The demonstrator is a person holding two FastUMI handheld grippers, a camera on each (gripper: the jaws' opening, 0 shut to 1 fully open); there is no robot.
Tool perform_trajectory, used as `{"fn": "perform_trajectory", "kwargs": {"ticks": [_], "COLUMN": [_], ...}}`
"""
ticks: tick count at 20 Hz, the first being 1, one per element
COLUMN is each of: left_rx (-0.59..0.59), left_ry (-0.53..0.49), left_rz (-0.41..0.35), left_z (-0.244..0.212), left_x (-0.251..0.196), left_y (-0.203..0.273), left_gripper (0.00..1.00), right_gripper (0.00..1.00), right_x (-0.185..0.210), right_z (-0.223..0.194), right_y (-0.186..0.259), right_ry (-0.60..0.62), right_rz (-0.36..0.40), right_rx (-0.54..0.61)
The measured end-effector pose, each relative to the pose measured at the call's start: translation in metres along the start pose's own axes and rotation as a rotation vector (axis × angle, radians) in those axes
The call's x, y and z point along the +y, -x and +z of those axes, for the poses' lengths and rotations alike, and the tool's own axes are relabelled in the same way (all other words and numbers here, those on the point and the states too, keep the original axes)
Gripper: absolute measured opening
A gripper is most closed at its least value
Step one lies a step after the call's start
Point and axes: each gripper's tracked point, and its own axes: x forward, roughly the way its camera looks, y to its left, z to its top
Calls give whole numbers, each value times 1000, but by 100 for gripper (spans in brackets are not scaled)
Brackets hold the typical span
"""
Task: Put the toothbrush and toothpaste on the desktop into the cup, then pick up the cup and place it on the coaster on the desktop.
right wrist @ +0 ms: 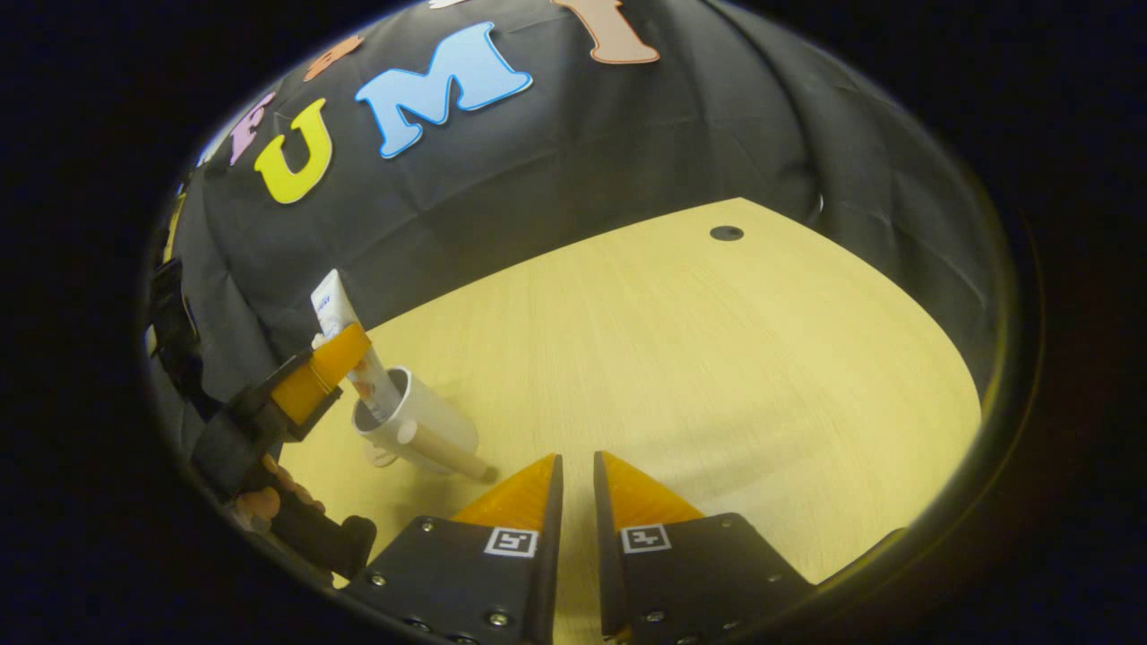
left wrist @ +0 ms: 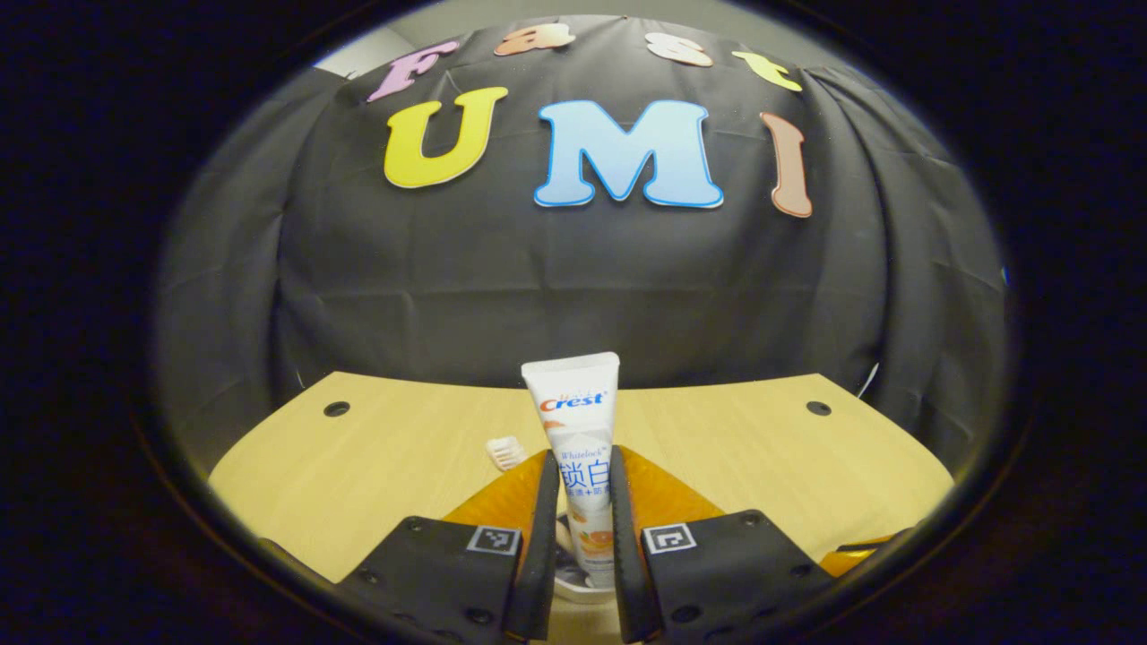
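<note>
At the lower centre of the left gripper view, the toothpaste (left wrist: 573, 430) is clamped upright between both fingers of the left gripper (left wrist: 578, 528), its lower end inside the cup (left wrist: 573, 587), with the toothbrush (left wrist: 506, 452) head seen just to its left. In the right gripper view, the cup (right wrist: 421, 425) is seen at the left on the desktop (right wrist: 681, 358), the tube (right wrist: 345, 345) standing in it. The right gripper (right wrist: 573, 488), at bottom centre, is nearly closed on nothing.

You had a pale wood-grain desktop (right wrist: 681, 358) with a smooth, matt finish. The toothpaste (left wrist: 578, 430) tube looked like glossy plastic, catching the light. The cup (right wrist: 421, 421) looked smooth and slightly shiny, perhaps ceramic or plastic; the view was too distorted to tell. The wall (left wrist: 573, 287) was matt, creased cloth.
</note>
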Motion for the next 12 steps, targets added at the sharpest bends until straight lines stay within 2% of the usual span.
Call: {"fn": "perform_trajectory", "kwargs": {"ticks": [2,3,4,6,12], "left_rx": [14,11,11,-8,3], "left_ry": [1,-1,-11,-31,-69], "left_rz": [-4,2,12,25,30], "left_z": [-1,-2,-2,3,11], "left_x": [-1,-1,0,3,6], "left_y": [5,6,9,13,31], "left_gripper": [37,44,39,43,43], "right_gripper": [19,19,19,19,19], "right_x": [2,3,4,5,15], "right_z": [1,2,3,4,14], "right_y": [1,2,2,4,11], "right_ry": [-7,-12,-18,-25,-21], "right_rz": [7,10,11,14,44], "right_rx": [-1,-2,-1,-3,-8]}}
